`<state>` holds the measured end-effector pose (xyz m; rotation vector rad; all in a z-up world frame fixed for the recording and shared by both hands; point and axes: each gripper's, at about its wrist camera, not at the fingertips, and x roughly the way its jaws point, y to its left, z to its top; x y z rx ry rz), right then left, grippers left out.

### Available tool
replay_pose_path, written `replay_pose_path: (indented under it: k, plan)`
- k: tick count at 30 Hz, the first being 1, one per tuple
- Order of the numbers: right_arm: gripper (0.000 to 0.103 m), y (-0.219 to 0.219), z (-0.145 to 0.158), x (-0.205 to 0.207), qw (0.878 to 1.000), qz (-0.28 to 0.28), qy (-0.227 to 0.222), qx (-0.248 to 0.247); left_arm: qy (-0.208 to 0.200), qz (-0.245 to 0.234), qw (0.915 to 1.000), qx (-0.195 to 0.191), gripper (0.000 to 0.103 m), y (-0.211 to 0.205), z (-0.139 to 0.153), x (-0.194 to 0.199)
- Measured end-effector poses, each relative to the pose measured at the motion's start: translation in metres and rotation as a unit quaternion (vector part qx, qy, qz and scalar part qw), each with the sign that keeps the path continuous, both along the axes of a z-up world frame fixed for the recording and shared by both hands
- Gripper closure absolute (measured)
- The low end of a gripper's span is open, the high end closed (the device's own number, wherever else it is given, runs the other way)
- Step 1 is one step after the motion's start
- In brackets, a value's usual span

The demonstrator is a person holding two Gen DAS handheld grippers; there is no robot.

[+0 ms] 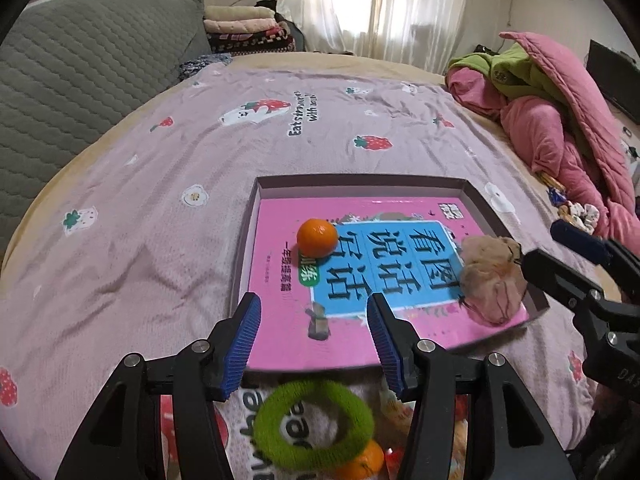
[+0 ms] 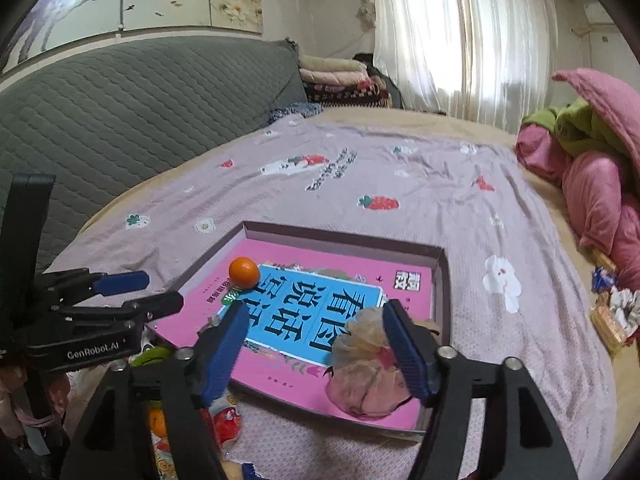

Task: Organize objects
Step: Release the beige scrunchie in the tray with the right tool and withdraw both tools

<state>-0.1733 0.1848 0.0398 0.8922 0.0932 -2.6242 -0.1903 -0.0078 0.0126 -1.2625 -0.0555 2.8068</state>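
A shallow box tray [image 1: 256, 200] [image 2: 340, 236] lies on the bed and holds a pink and blue book [image 1: 400, 264] [image 2: 320, 312]. An orange [image 1: 317, 237] [image 2: 244, 273] rests on the book's far left part. A beige-pink scrunchie [image 1: 492, 276] [image 2: 368, 368] lies on the book's near right corner. My left gripper [image 1: 314, 344] is open and empty above a green hair ring [image 1: 314, 424], with a second orange [image 1: 362, 464] beside the ring. My right gripper [image 2: 314, 352] is open, its fingers astride the scrunchie without gripping it.
The bed has a pink strawberry-print sheet [image 1: 160, 208] [image 2: 440, 200]. A grey quilted headboard [image 1: 80, 72] stands at the left. Pink and green bedding [image 1: 560, 120] is piled at the right. Snack packets [image 2: 608, 312] lie by the pile. Small packets [image 2: 228, 420] lie near the tray's front.
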Motion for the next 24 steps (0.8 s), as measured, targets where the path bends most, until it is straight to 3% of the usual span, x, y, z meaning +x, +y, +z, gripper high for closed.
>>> replay_pose_path:
  k: [12, 24]
  plan:
    - [0.025, -0.006, 0.024, 0.029, 1.000, -0.018, 0.016, 0.002, 0.034, -0.010, 0.9993, -0.009, 0.042, 0.000, 0.020, 0.036]
    - [0.025, -0.002, 0.028, 0.063, 0.999, -0.029, 0.018, 0.020, 0.044, -0.026, 0.9986, -0.009, 0.042, 0.003, 0.025, 0.074]
